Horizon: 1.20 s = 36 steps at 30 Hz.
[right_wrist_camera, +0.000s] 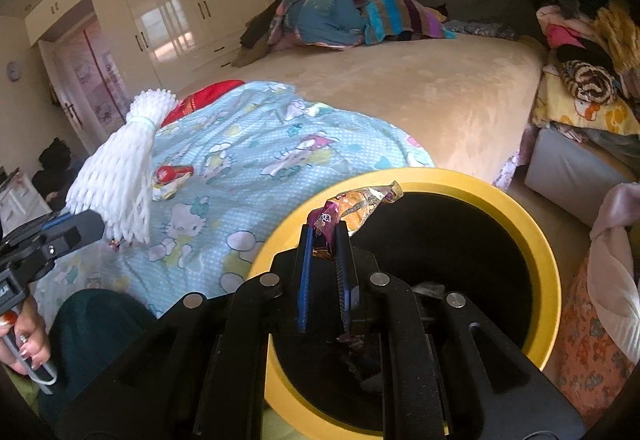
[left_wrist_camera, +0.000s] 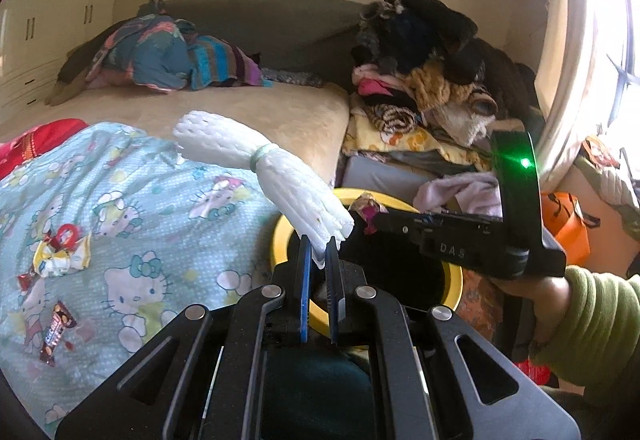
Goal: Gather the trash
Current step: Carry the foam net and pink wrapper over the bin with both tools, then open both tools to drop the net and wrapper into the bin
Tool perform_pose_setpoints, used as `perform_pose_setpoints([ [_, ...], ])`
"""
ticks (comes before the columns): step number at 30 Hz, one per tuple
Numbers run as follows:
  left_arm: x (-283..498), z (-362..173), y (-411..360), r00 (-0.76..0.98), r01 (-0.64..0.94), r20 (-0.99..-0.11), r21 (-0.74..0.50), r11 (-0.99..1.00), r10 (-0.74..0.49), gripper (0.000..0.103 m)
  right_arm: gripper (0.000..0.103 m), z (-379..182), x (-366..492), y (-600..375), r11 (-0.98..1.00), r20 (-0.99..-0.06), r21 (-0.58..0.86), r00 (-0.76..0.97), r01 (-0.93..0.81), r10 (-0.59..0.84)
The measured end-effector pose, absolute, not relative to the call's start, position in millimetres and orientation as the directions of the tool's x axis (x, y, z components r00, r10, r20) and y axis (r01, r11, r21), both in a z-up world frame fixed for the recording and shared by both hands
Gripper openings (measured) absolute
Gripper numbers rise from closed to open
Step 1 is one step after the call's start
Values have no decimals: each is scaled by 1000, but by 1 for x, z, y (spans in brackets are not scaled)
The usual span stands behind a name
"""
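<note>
Bed: a wide bed (right_wrist_camera: 420, 95) with a plain beige cover fills most of the room; a grey headboard runs along its far side.
Sheet: a light blue cartoon-cat sheet (left_wrist_camera: 132, 207) is spread over the near part of the bed, with a red cloth (right_wrist_camera: 208, 95) at its far edge.
Far bedding: a heap of striped and patterned blankets (right_wrist_camera: 344, 15) lies against the headboard.
Clothes pile: folded and loose clothes (left_wrist_camera: 432, 79) are stacked high beside the bed, toward the window.
Wardrobe: glossy cream wardrobe doors (right_wrist_camera: 176, 3) line the wall past the bed.
Bin: a round bin with a yellow rim (right_wrist_camera: 552, 280) and a dark inside stands just beside the bed's near corner.
Left claw (left_wrist_camera: 320, 252): pressed together on one end of a white foam net sleeve (left_wrist_camera: 248, 159), which is tied round its middle and sticks up over the sheet, near the bin's rim.
Right claw (right_wrist_camera: 325, 236): pinching a crumpled purple and orange wrapper (right_wrist_camera: 360, 203) above the bin's opening.
Trash on the sheet: a yellow and red wrapper (left_wrist_camera: 60, 256) and a brown snack wrapper (left_wrist_camera: 56, 332) lie well apart from the bin.
Person: a hand in a green sleeve (left_wrist_camera: 596, 320) holds the right tool.
</note>
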<state>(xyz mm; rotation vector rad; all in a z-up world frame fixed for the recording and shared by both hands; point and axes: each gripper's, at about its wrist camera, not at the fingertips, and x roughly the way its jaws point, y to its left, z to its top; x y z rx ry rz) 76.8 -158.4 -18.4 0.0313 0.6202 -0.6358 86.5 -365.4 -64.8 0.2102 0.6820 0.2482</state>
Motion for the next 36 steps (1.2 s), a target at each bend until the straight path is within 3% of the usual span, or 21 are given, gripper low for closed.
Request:
perform_pose_setpoints([
  [13, 64, -43, -204, 538, 670, -605, -114, 733, -586, 7, 8, -83, 86, -397, 951, -619, 297, 740, -87, 261],
  [34, 86, -89, -252, 360, 739, -684, -206, 642, -634, 7, 10, -101, 90, -428, 935, -633, 352, 723, -48, 275],
  [35, 88, -91, -254, 354, 737, -685, -215, 641, -637, 9, 10, -101, 90, -430, 935, -633, 351, 726, -38, 267],
  [36, 91, -94, -254, 360, 725, -690, -217, 654, -628, 19, 12, -101, 89, -431, 934, -633, 355, 728, -30, 264],
])
